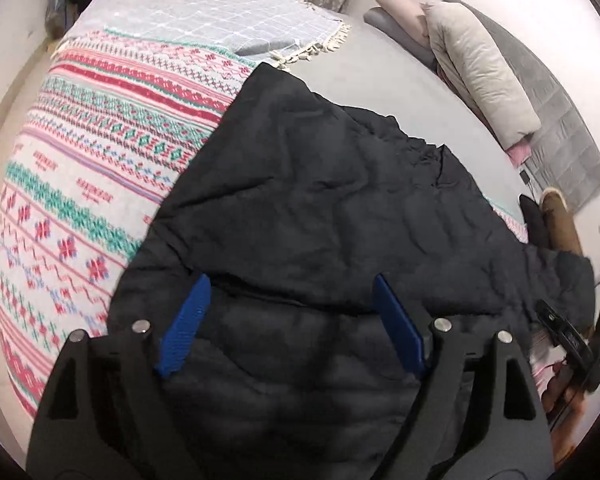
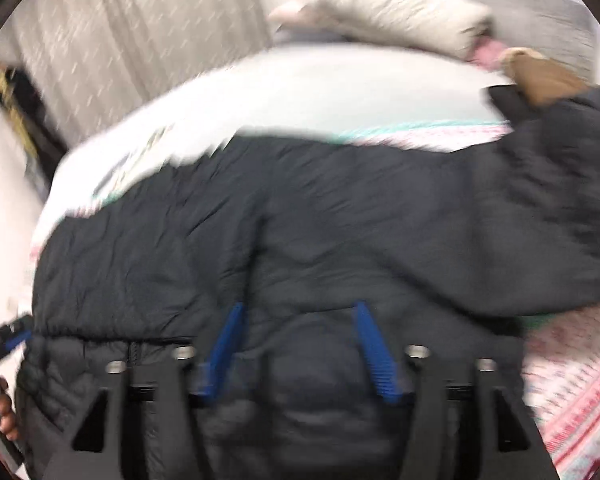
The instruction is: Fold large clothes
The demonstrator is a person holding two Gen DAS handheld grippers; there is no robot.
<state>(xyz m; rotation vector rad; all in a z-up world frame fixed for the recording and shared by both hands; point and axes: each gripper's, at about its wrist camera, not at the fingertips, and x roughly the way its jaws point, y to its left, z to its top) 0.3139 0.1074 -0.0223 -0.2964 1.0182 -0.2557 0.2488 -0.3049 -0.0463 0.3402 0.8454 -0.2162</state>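
A large black quilted jacket (image 1: 320, 208) lies spread on a bed over a patterned red, green and white blanket (image 1: 80, 184). My left gripper (image 1: 290, 284) is open, its blue pads wide apart above the jacket's near part. In the right wrist view the jacket (image 2: 300, 220) fills the middle, with a sleeve stretching to the right (image 2: 560, 200). My right gripper (image 2: 298, 308) is open just over the jacket, holding nothing. This view is blurred by motion. The left gripper (image 2: 4, 344) shows at the left edge there, and the right gripper (image 1: 568, 336) at the right edge of the left wrist view.
A pale checked throw (image 1: 220, 20) with tassels lies at the far end of the bed. A cream pillow (image 1: 480, 68) and a grey quilt (image 1: 560, 120) are stacked at the right. A brown item (image 2: 544, 76) lies by the sleeve end. Curtains (image 2: 120, 40) hang behind.
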